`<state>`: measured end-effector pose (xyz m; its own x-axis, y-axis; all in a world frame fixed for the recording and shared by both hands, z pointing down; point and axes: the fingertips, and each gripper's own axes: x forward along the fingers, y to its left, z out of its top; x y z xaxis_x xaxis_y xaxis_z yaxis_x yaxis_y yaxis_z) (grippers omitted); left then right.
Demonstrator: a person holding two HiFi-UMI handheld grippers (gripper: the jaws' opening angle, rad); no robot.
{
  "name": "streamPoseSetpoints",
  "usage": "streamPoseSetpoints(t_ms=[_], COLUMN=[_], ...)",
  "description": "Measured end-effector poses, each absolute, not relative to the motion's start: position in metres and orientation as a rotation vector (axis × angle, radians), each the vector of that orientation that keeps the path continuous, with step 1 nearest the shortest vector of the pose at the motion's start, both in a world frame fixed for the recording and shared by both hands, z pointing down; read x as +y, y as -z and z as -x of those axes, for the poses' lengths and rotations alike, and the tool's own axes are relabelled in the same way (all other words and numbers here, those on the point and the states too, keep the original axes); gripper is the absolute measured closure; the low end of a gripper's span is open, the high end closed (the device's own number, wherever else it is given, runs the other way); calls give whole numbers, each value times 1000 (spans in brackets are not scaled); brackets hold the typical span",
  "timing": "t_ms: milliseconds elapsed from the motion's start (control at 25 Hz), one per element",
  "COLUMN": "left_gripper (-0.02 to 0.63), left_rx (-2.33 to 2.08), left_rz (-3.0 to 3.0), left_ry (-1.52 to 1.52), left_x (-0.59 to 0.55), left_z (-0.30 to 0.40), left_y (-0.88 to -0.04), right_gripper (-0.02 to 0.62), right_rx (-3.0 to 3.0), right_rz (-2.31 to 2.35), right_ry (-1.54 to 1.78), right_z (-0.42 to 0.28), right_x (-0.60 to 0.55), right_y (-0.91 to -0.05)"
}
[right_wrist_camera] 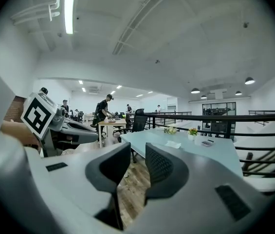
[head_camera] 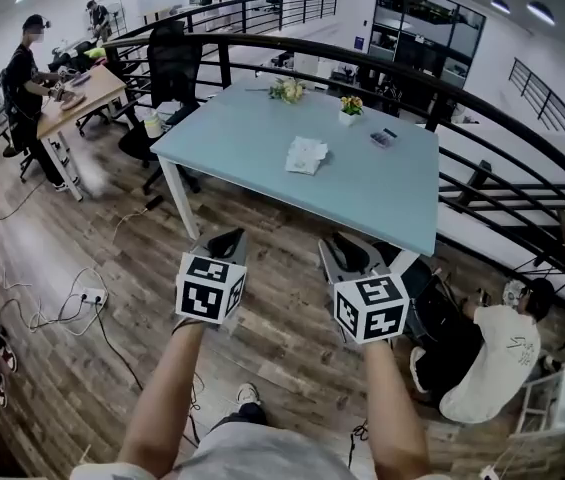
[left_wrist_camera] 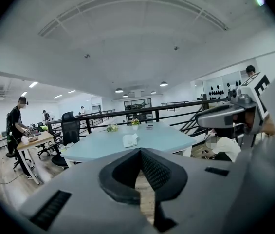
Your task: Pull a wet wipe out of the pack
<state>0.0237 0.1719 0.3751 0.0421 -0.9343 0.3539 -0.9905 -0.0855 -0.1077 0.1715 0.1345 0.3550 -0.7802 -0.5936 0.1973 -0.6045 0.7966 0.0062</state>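
The wet wipe pack (head_camera: 307,155) lies flat near the middle of the pale blue surface (head_camera: 392,203), straight ahead of you and well apart from both tools. You are standing on the wooden floor (head_camera: 262,308), short of the near edge, so nothing is within reach yet.

From the head view the pack sits between the lines of your two tools, a little closer to the line of the right tool (head_camera: 347,251) than to that of the left tool (head_camera: 227,240). In the left gripper view it shows almost dead ahead of the jaws (left_wrist_camera: 130,140). In the right gripper view it lies off to the right of them (right_wrist_camera: 173,144). Its long axis seems to run away from you, but it is too small here to be sure, and you cannot see which way the flap faces.

Your left tool (left_wrist_camera: 139,151) is clenched, pads meeting, with nothing between them. Your right tool (right_wrist_camera: 137,152) is released, with a narrow gap and only floor showing through it.

Beyond the pack stand two small flower pots (head_camera: 287,90) and a dark device (head_camera: 383,138), well clear of it. A black railing (head_camera: 502,158) curves round the far side. A seated person (head_camera: 492,363) is on the floor to your right, close to your path, so I would approach along the near edge.
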Motion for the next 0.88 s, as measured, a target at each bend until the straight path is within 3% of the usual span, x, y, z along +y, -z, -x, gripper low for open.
streamPoseSetpoints(t_ms=[880], left_gripper=[611], left_rx=[-1878], left_rz=[-2264], left_ry=[-524], left_x=[75], left_z=[76], left_y=[-380], right_gripper=[360], right_rx=[-2721], right_rz=[-1110], right_ry=[-182], right_z=[-76], right_x=[59], right_y=[-361])
